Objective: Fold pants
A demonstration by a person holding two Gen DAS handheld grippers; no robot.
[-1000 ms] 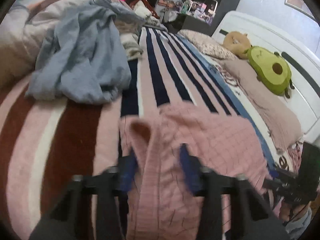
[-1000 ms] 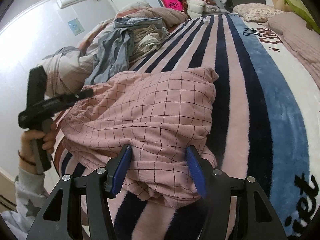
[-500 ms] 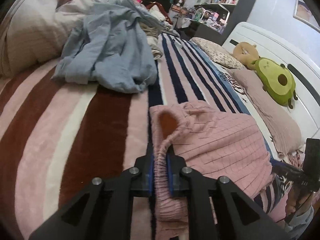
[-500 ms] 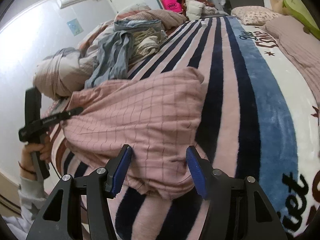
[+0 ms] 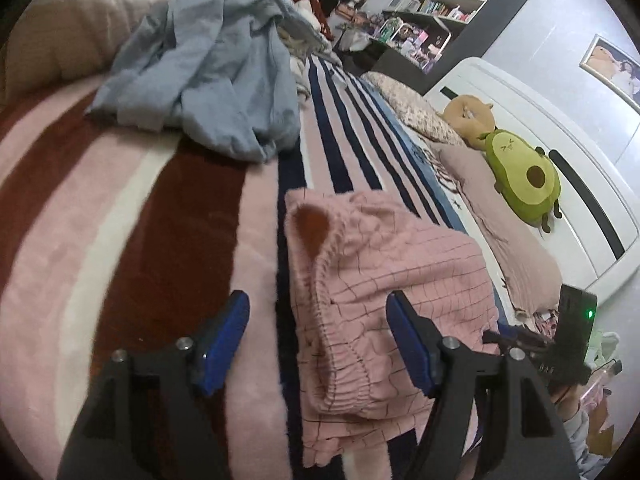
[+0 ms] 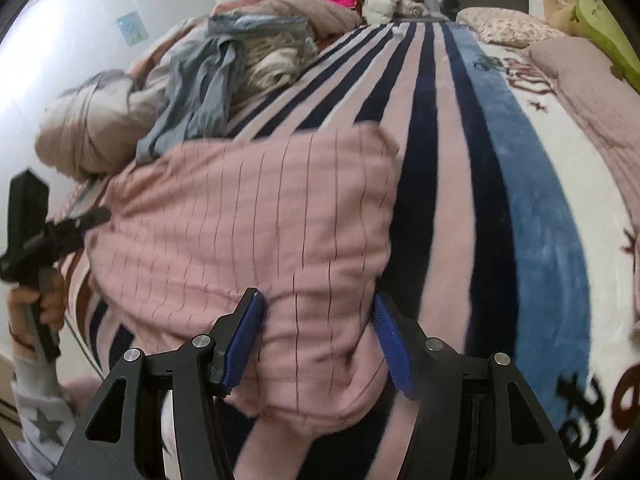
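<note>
Both tongs spread, pink pants (image 5: 392, 280) folded, seemingly released

Bare striped blanket (image 5: 132, 216) open across the left and centre of the left wrist view, crumpled blue garment (image 5: 216, 76) heaped at upper centre, folded pink pants (image 5: 384, 280) filling lower centre, avocado plush (image 5: 520, 176) and pillow along the right edge.
</note>
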